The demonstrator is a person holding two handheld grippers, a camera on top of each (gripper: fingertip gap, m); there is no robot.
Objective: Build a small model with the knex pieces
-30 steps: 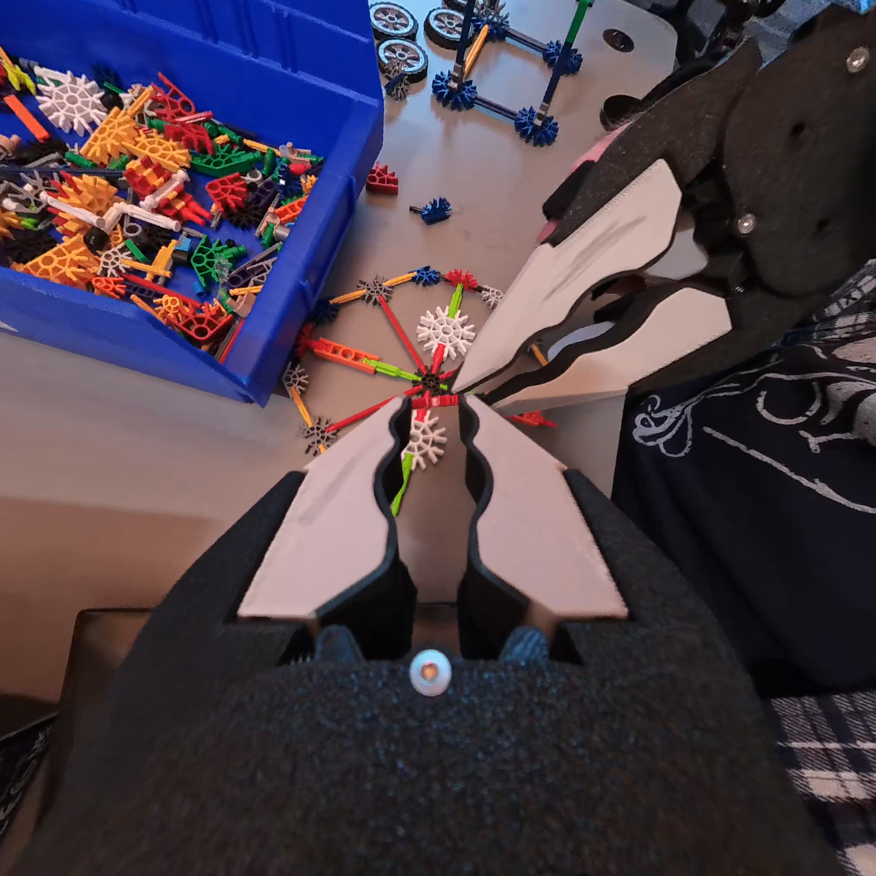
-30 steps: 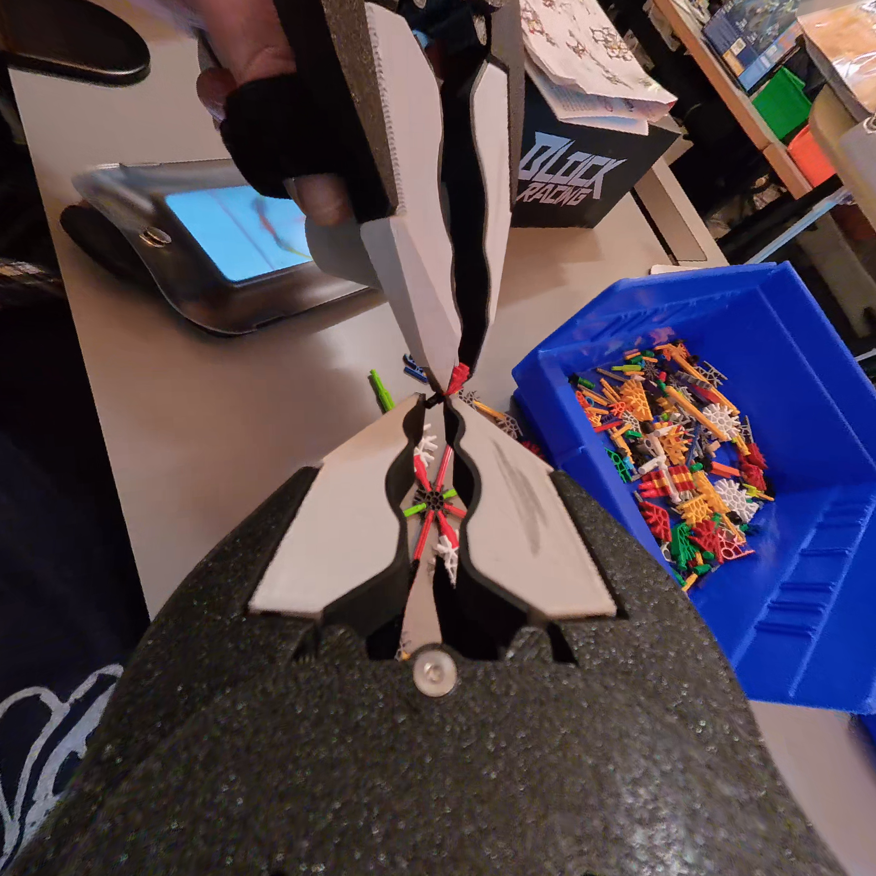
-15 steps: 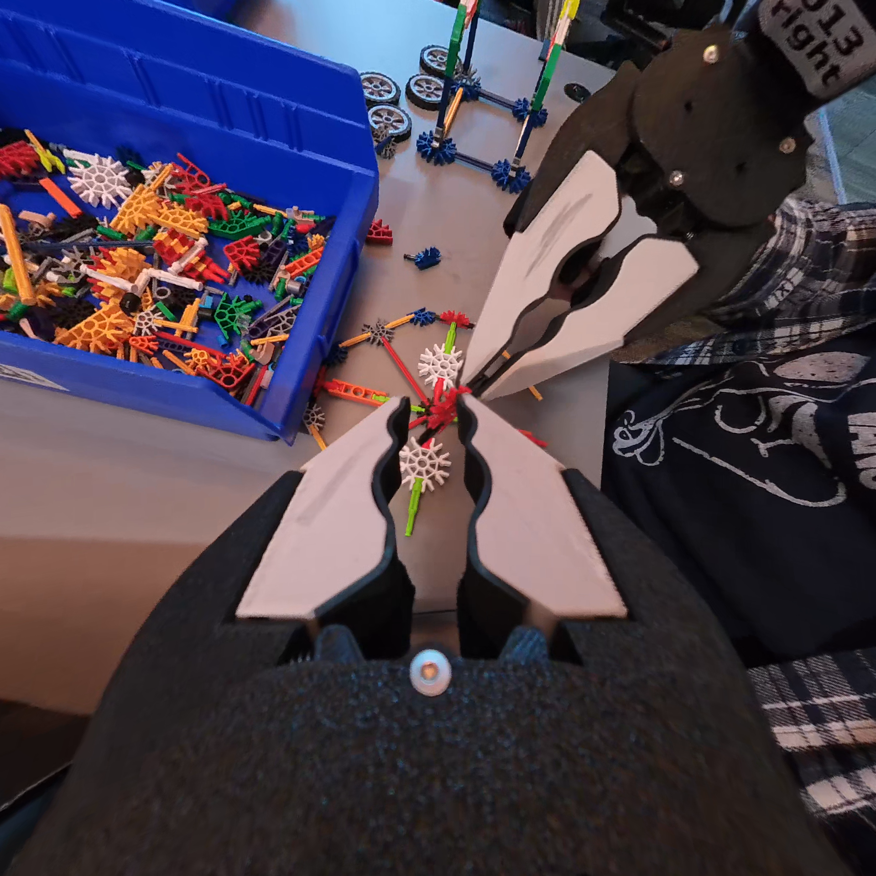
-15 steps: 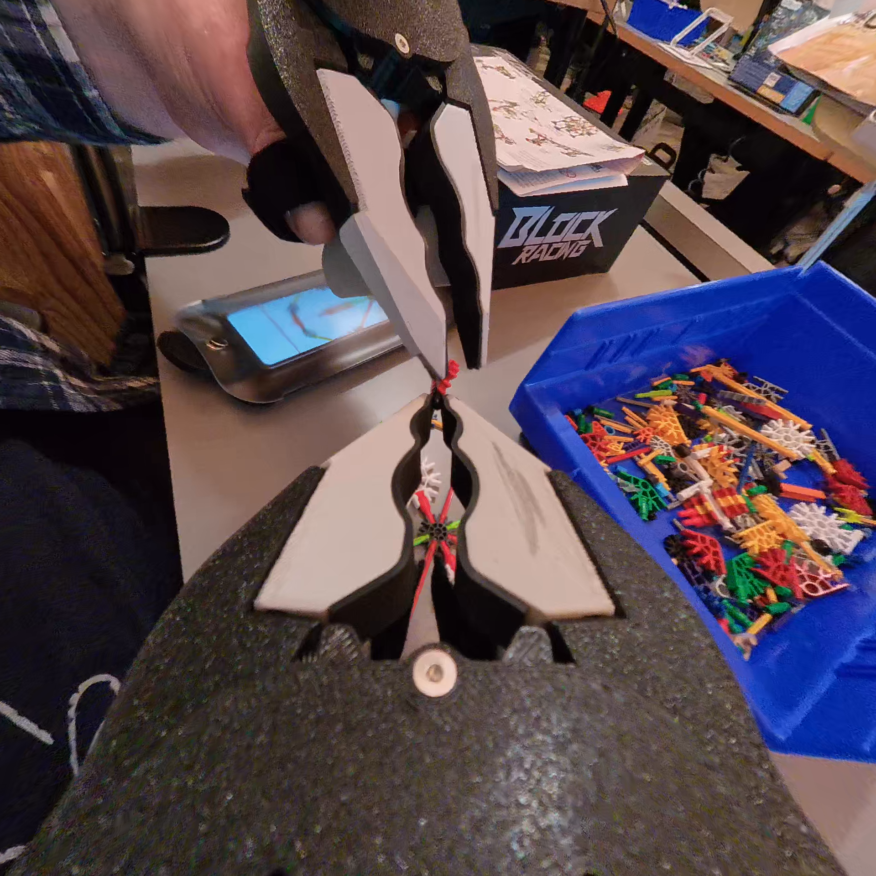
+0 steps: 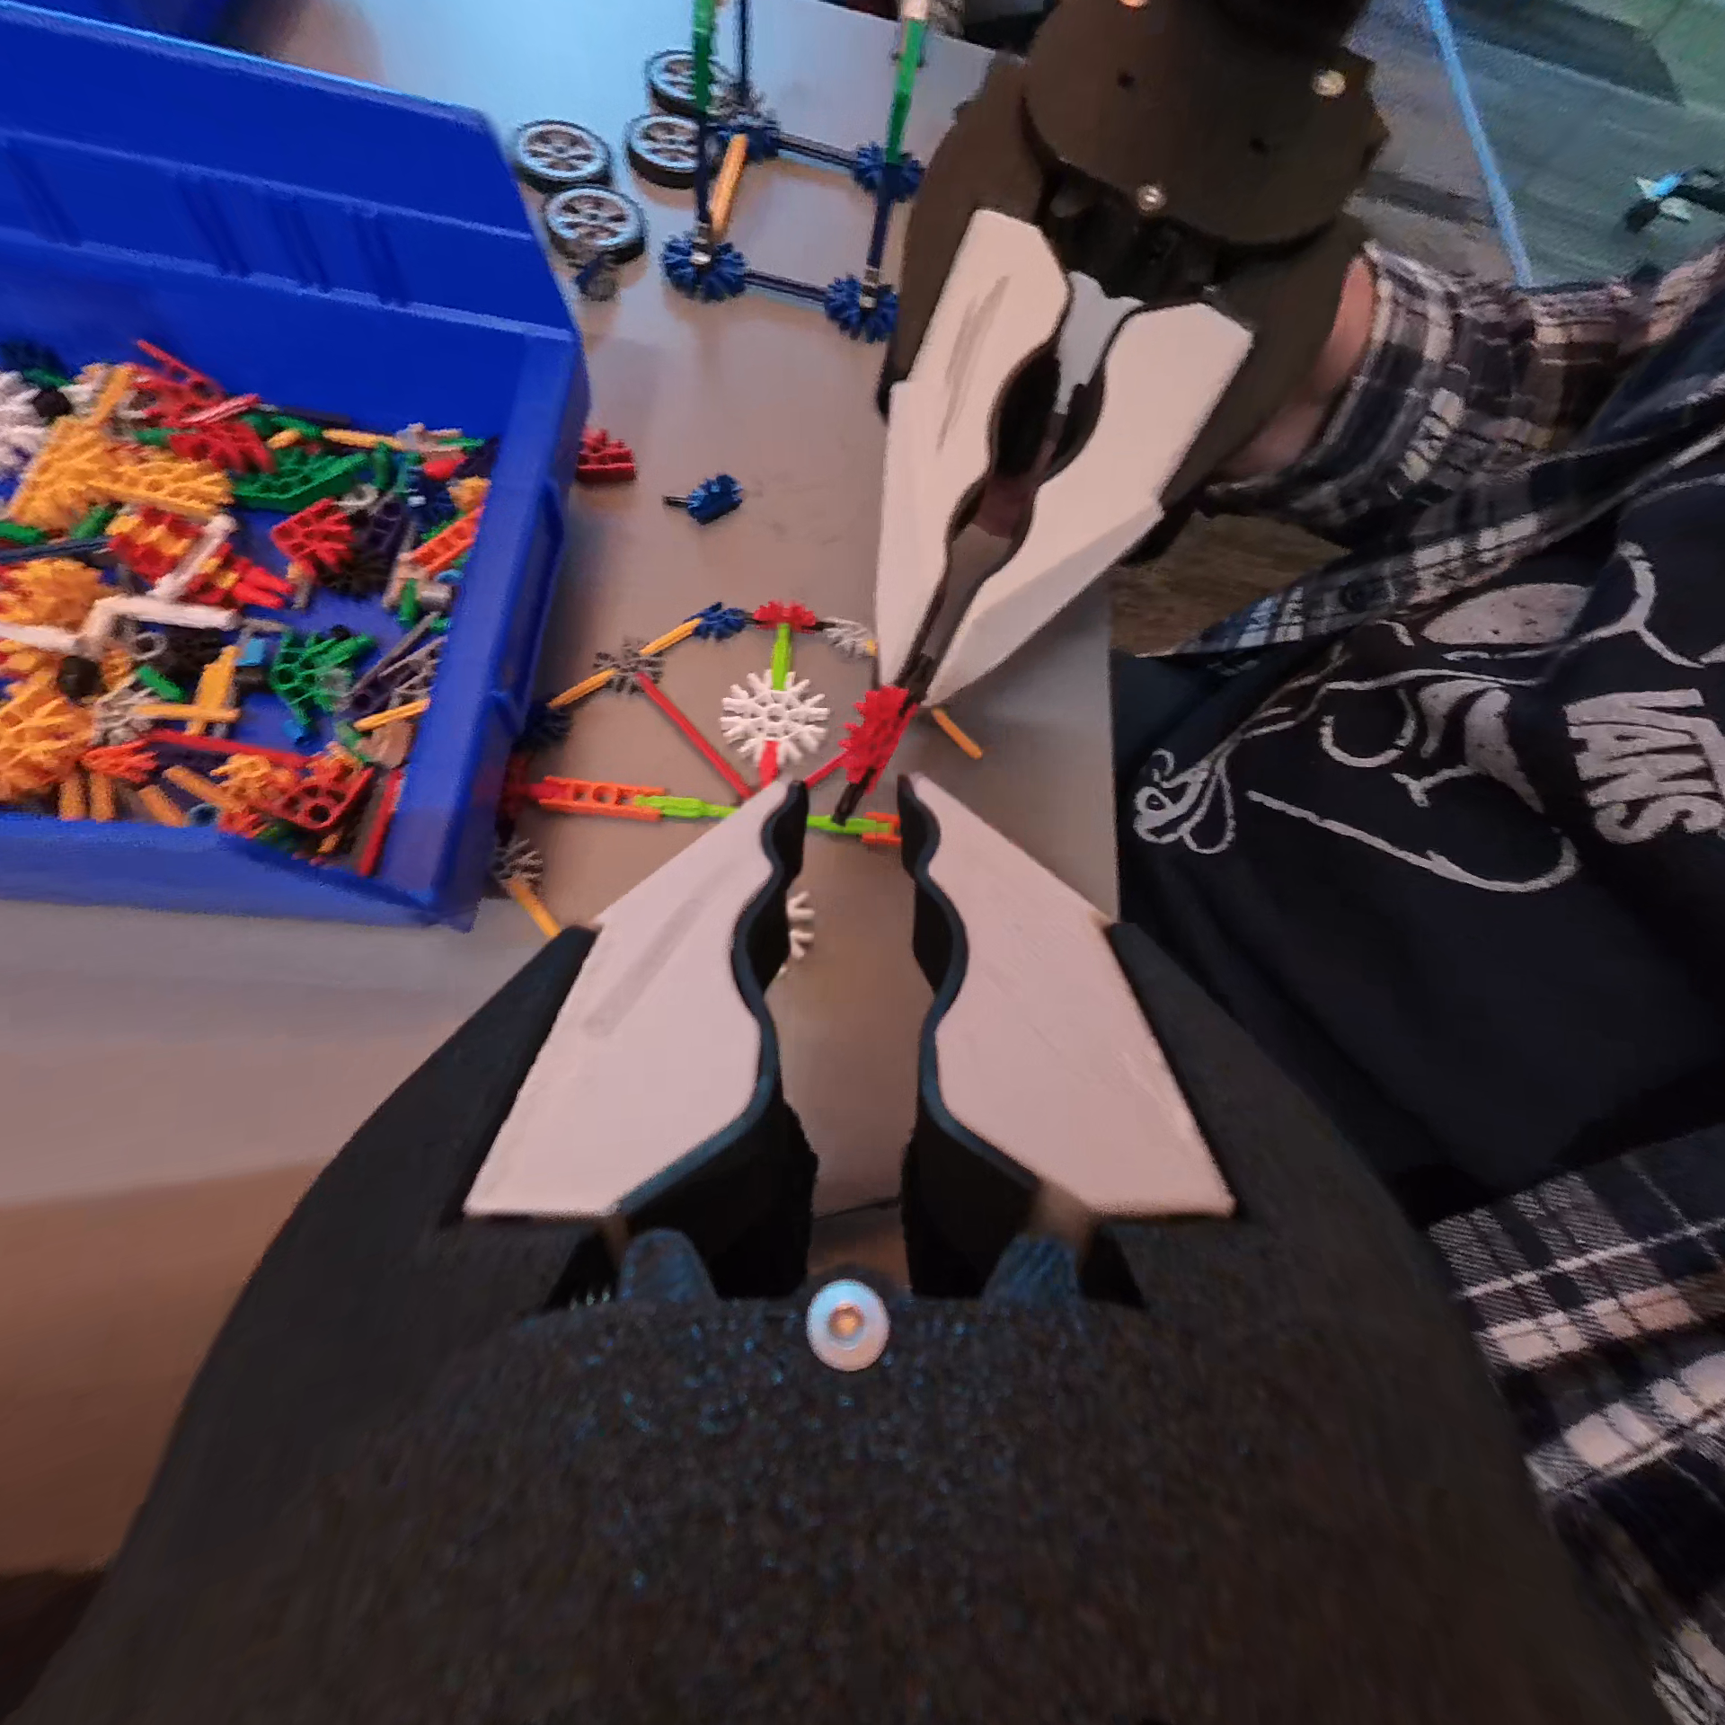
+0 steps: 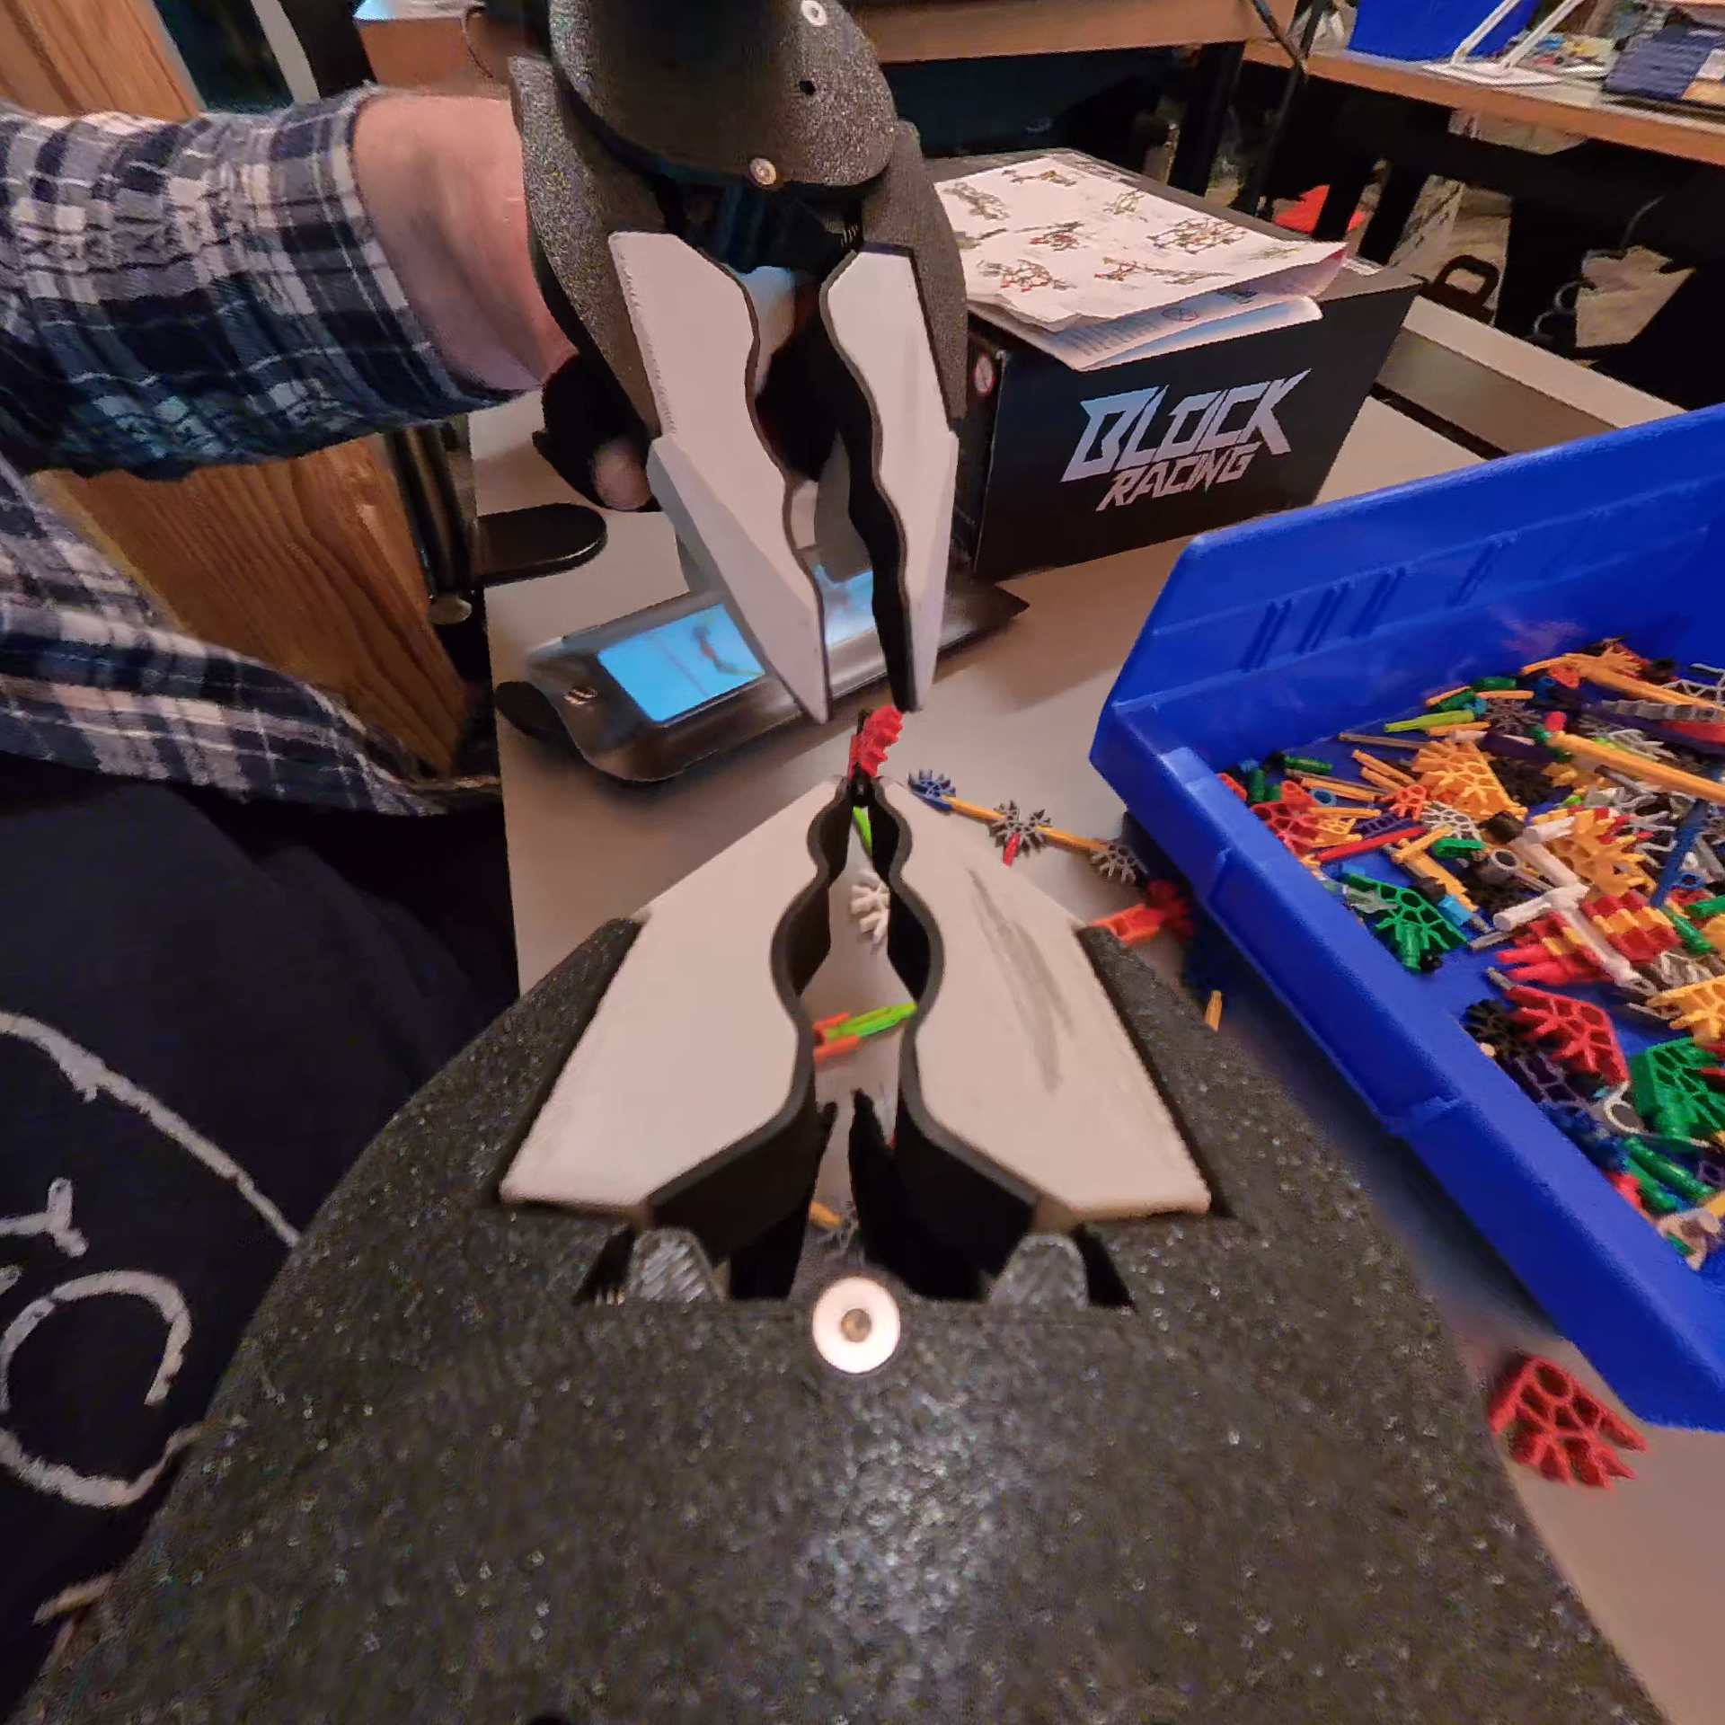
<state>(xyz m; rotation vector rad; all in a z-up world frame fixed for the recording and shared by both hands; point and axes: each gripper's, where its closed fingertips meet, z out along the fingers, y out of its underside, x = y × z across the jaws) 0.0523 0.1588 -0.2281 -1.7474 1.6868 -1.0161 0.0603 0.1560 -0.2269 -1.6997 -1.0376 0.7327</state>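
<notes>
My right gripper [image 6: 859, 793] is shut on a small red connector [image 6: 873, 737] with a short dark rod, held above the table. In the left wrist view it comes down from above [image 5: 919, 691] with the red connector [image 5: 877, 728] at its tips. My left gripper [image 5: 848, 793] is open and empty, with its tips just short of the connector. It hangs from above in the right wrist view [image 6: 863, 705]. Under both grippers a flat wheel of coloured rods [image 5: 653, 803] with white snowflake connectors [image 5: 775, 719] lies on the table.
A blue bin [image 5: 476, 653] of mixed building pieces stands left of the wheel and also shows in the right wrist view [image 6: 1213, 840]. A wheeled rod frame [image 5: 793, 233] stands behind. Also here: loose red [image 5: 605, 457] and blue [image 5: 714, 495] connectors, a black box under paper sheets [image 6: 1167, 448], a lit screen device [image 6: 672, 663]. Less than 4 cm separates the two grippers' tips.
The left gripper has opened and let go of the red connector. The right gripper keeps hold of it and has swung more upright, and both have risen from the wheel's hub.
</notes>
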